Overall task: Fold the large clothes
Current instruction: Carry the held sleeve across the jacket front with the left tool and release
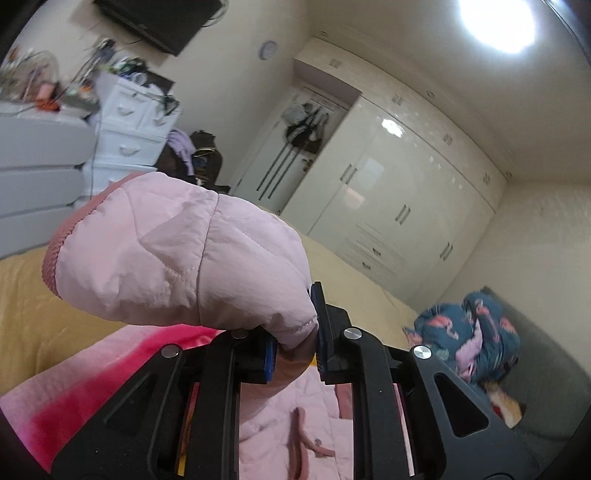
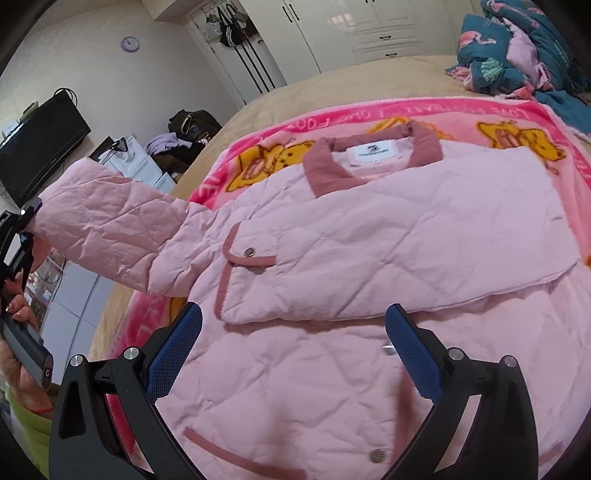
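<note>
Jacket (image 2: pixel 369 236): showing pale pink w/ diamond quilting, dusty-rose collar & pocket trim, silver snaps. Blanket (image 2: pixel 280 129) under it: showing hot pink w/ yellow cartoon figures & pale lettering; bedsheet (image 2: pixel 332 79) reading tan. Quilt (image 2: pixel 517 51): showing teal w/ pink flamingo print; gripper pads (image 2: pixel 173 347) showing blue.

A glossy white built-in wardrobe (image 1: pixel 388 192) lined the far wall; a black wall-mounted television (image 1: pixel 162 22) hung at eleven o'clock.

We find bare bedspread (image 2: pixel 332 79) toward twelve o'clock; the crumpled quilt (image 2: pixel 517 48) blocks two o'clock.
</note>
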`<control>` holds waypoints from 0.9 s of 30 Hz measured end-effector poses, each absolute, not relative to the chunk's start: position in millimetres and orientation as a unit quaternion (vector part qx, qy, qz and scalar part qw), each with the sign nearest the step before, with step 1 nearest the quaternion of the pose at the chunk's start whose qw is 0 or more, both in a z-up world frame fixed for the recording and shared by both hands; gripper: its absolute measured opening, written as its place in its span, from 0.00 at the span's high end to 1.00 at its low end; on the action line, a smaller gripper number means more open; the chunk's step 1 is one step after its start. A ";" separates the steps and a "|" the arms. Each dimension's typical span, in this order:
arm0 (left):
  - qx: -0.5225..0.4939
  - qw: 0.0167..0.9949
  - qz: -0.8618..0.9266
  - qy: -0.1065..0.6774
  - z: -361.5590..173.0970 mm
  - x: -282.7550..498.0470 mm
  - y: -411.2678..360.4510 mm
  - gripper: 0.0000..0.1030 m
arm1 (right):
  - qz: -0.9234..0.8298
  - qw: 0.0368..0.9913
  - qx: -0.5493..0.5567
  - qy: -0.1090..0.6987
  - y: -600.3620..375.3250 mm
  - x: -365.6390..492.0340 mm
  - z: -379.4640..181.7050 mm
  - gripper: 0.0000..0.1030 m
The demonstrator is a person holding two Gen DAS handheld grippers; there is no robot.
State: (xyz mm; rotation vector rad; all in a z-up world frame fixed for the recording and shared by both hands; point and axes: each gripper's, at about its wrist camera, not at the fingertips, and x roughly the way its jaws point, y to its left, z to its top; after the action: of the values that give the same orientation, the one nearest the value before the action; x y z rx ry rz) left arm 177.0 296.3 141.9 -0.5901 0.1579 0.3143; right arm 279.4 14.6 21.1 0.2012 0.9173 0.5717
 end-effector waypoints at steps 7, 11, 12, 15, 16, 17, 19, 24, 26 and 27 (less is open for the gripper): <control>-0.234 0.958 0.127 0.106 155.8 200.5 253.9 0.91 | 0.261 0.863 0.097 0.422 -24.0 274.3 27.5 0.04; -0.189 0.968 0.114 0.122 161.7 211.4 218.5 0.91 | 0.253 0.862 0.119 0.423 -48.5 272.3 25.1 0.04; -0.178 0.969 0.110 0.128 161.6 215.8 210.4 0.91 | 0.249 0.862 0.126 0.423 -56.2 272.0 24.6 0.04; -0.146 0.973 0.098 0.147 156.3 227.3 184.8 0.91 | 0.237 0.863 0.148 0.421 -78.7 271.4 23.7 0.04; -0.134 0.974 0.094 0.154 154.0 231.3 176.5 0.91 | 0.232 0.864 0.156 0.419 -86.1 270.8 23.7 0.04; -0.122 0.975 0.091 0.161 151.5 235.0 168.5 0.91 | 0.226 0.864 0.167 0.417 -97.2 270.1 23.8 0.04; -0.096 0.976 0.079 0.177 144.1 244.2 148.4 0.91 | 0.219 0.865 0.178 0.415 -108.3 269.2 23.4 0.04; -0.026 0.973 0.029 0.228 116.1 265.6 93.6 0.91 | 0.199 0.865 0.206 0.411 -140.0 268.0 18.6 0.04; -0.005 0.967 0.004 0.254 100.6 272.6 72.6 0.91 | 0.191 0.864 0.219 0.410 -151.9 267.3 15.8 0.04; 0.008 0.964 -0.006 0.266 91.9 276.2 62.8 0.91 | 0.187 0.864 0.226 0.410 -157.9 266.9 14.6 0.04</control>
State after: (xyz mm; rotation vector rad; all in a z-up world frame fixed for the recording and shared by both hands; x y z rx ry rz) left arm 276.2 62.8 91.9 0.0157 0.5382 -0.0125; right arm 266.9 -157.9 14.6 0.4748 0.8588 0.3928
